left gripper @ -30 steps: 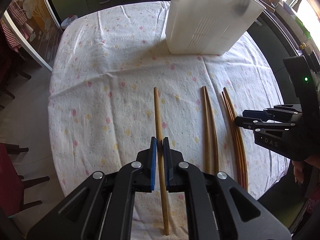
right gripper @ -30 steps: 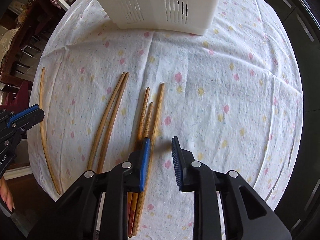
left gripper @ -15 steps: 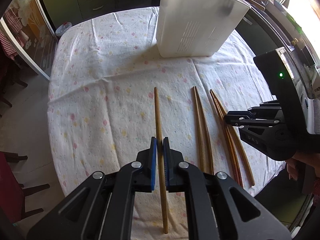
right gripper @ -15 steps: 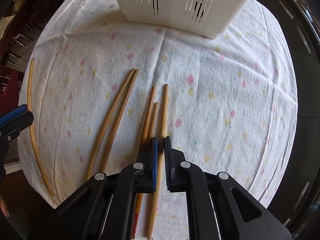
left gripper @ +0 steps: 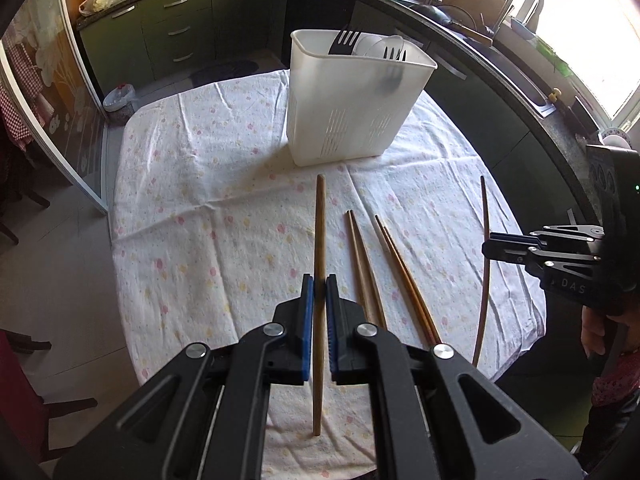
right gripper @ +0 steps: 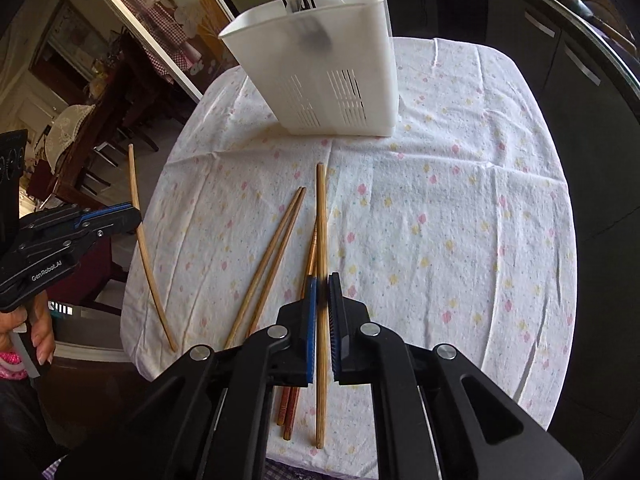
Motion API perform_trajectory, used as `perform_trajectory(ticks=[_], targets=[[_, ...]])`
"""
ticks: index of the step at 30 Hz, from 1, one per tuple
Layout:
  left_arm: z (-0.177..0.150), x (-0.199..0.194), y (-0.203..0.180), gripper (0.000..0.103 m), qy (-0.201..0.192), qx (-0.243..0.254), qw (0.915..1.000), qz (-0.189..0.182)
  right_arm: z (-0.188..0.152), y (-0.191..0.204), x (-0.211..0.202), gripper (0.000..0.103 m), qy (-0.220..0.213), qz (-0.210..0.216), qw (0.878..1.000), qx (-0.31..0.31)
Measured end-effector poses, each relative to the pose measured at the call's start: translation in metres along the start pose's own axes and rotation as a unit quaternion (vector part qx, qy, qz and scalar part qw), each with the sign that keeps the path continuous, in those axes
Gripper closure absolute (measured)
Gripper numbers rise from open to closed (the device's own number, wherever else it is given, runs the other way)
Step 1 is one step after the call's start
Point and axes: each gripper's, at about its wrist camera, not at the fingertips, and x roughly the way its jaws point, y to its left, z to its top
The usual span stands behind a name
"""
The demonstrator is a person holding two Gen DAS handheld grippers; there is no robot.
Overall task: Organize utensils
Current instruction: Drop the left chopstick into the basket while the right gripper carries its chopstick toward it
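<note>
My left gripper (left gripper: 319,280) is shut on a light wooden chopstick (left gripper: 319,224), held above the tablecloth and pointing toward the white slotted utensil caddy (left gripper: 352,92). My right gripper (right gripper: 322,280) is shut on another chopstick (right gripper: 321,208), also lifted. Each gripper shows in the other's view: the right gripper (left gripper: 486,247) at the right edge with its chopstick (left gripper: 487,280), the left gripper (right gripper: 136,216) at the left with its chopstick (right gripper: 154,288). Still on the cloth are a light pair (left gripper: 362,264) and a darker pair (left gripper: 404,276) of chopsticks.
The caddy (right gripper: 332,72) holds a black slotted utensil (left gripper: 344,42) and white ones. The table (left gripper: 192,208) has a dotted white cloth. Dark cabinets and a counter with a sink tap (left gripper: 520,0) curve behind. A chair (left gripper: 24,392) stands at lower left.
The right gripper has shut on a chopstick and lifted it off the cloth. The left gripper has risen with its chopstick, and the caddy's rim has come into view.
</note>
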Motion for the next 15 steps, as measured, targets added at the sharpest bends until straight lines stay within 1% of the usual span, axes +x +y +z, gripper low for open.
perform_trajectory(ticks=[4, 8, 15], targets=[[0.0, -0.015, -0.007, 0.097, -0.017, 0.007, 0.9998, -0.004, -0.012, 0.004, -0.029, 0.096, -0.034, 0.008, 0.999, -0.01], [0.001, -0.029, -0.015, 0.097, -0.035, 0.018, 0.9992, -0.007, -0.018, 0.014, -0.047, 0.096, -0.059, 0.008, 0.998, -0.021], [0.009, -0.049, -0.027, 0.097, -0.063, 0.028, 0.9975, -0.017, -0.013, 0.018, -0.072, 0.096, -0.095, 0.007, 0.995, -0.03]])
